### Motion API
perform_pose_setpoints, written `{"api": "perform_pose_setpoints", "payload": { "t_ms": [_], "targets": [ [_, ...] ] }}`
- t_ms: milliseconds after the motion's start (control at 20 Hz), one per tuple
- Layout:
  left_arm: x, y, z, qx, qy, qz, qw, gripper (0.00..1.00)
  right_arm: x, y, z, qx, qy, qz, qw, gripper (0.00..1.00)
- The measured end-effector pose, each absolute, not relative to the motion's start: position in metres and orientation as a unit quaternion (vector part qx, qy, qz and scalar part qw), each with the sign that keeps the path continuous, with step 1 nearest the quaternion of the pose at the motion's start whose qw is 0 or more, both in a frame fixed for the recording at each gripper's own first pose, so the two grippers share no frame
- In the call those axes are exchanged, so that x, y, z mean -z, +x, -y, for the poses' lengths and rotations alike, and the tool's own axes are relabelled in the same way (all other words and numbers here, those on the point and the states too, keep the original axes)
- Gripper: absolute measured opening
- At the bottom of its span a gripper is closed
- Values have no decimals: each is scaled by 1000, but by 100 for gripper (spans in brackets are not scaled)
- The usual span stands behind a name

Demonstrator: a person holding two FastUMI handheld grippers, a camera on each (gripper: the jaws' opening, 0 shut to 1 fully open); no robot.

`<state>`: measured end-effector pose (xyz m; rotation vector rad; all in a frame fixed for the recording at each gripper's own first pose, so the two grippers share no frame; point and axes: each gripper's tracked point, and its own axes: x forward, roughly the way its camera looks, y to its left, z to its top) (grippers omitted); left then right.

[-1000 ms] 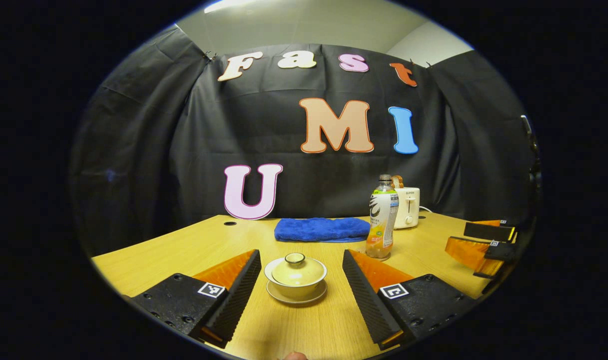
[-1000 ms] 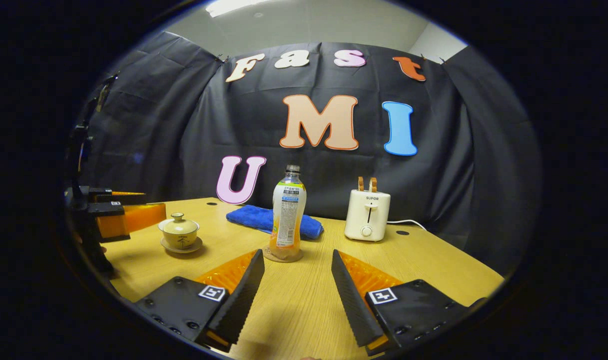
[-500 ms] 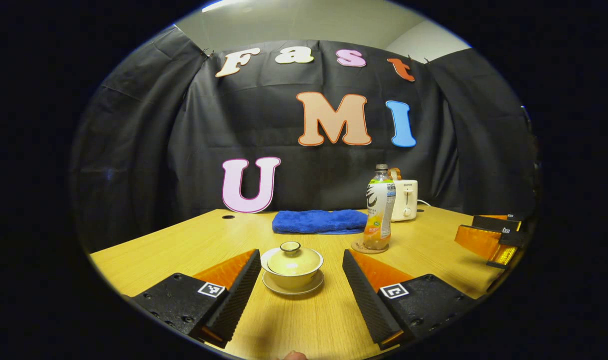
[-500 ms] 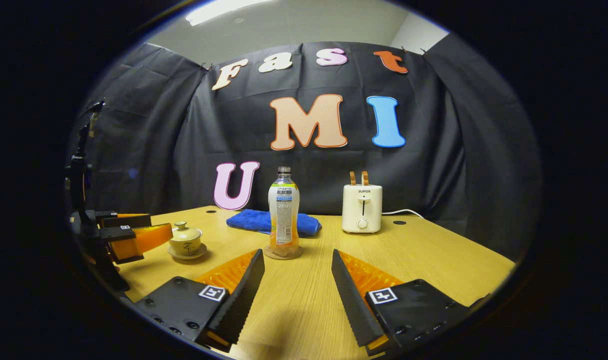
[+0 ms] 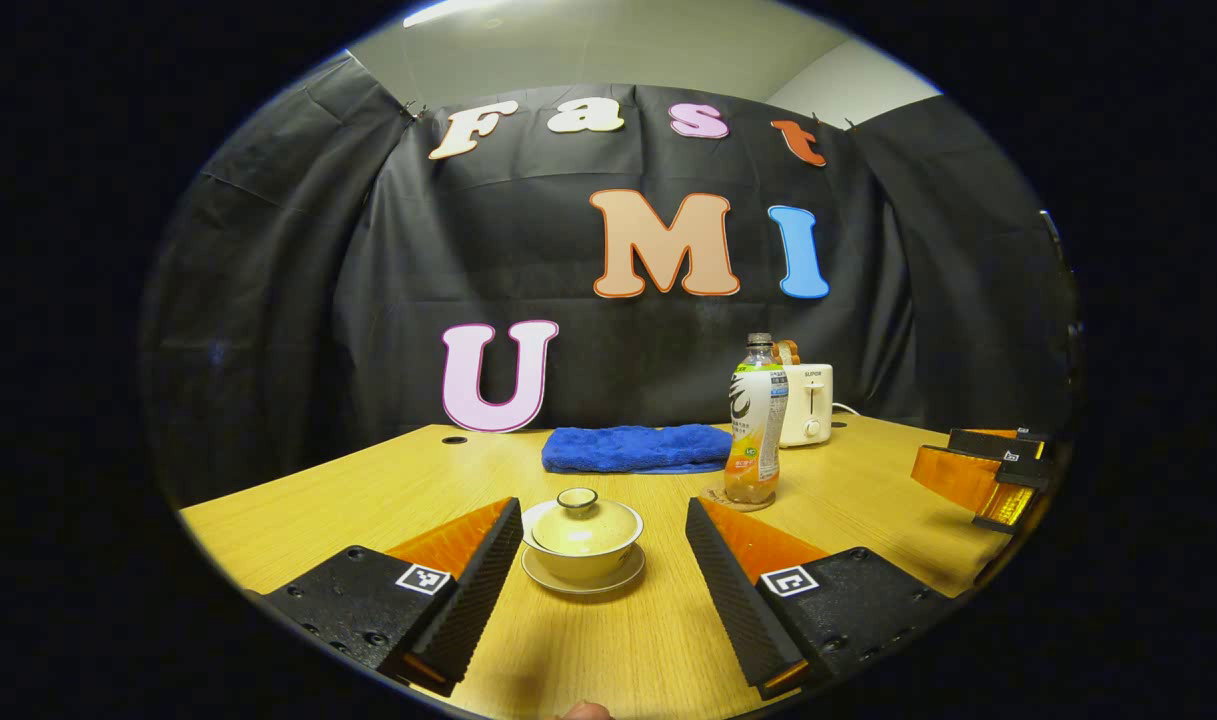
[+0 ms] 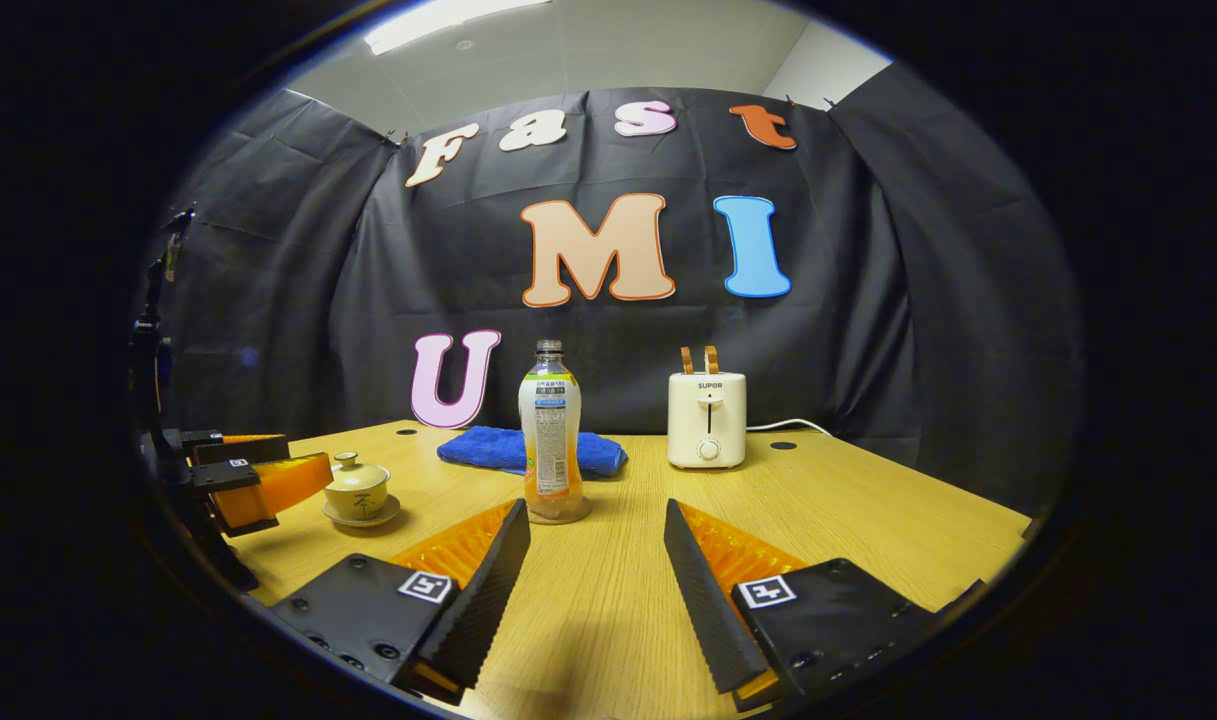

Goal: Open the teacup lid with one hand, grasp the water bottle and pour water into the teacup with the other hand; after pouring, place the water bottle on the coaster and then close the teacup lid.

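Note:
A pale yellow lidded teacup (image 5: 581, 538) sits on its saucer on the wooden table, just ahead of my left gripper (image 5: 608, 585), which is open with the cup between and beyond its fingers, not touching. The water bottle (image 5: 755, 420) stands upright on a round coaster (image 5: 728, 497) to the cup's right. In the right gripper view the bottle (image 6: 551, 432) stands ahead and a little left of my open right gripper (image 6: 593, 590), apart from it. The teacup (image 6: 357, 489) is at the far left there, close to the left gripper (image 6: 253, 470).
A folded blue towel (image 5: 636, 448) lies at the back of the table. A cream toaster (image 6: 706, 420) with its cord stands at the back right. The table's (image 6: 868, 520) right side is bare wood. Black cloth walls the booth behind.
Both grippers have drawn back and tilted slightly, so the cup and the bottle look a little farther off. The bottle's coaster has come into the left gripper view. Nothing on the table moved.

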<state>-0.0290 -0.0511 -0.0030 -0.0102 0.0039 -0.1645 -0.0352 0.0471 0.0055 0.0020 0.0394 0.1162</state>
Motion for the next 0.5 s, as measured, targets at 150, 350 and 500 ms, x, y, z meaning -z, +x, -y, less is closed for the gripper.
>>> {"api": "perform_pose_setpoints", "payload": {
  "t_ms": [150,350,500],
  "targets": [
    [4,-29,50,79,-5,-1,997,96,-7,-36,-46,-55,1,-15,998,87],
    [4,-28,48,73,-5,-1,997,96,-7,-36,-46,-55,0,-15,998,87],
    [3,-28,46,68,-4,-1,998,96,-7,-36,-45,-53,0,-15,999,95]
  ]
}}
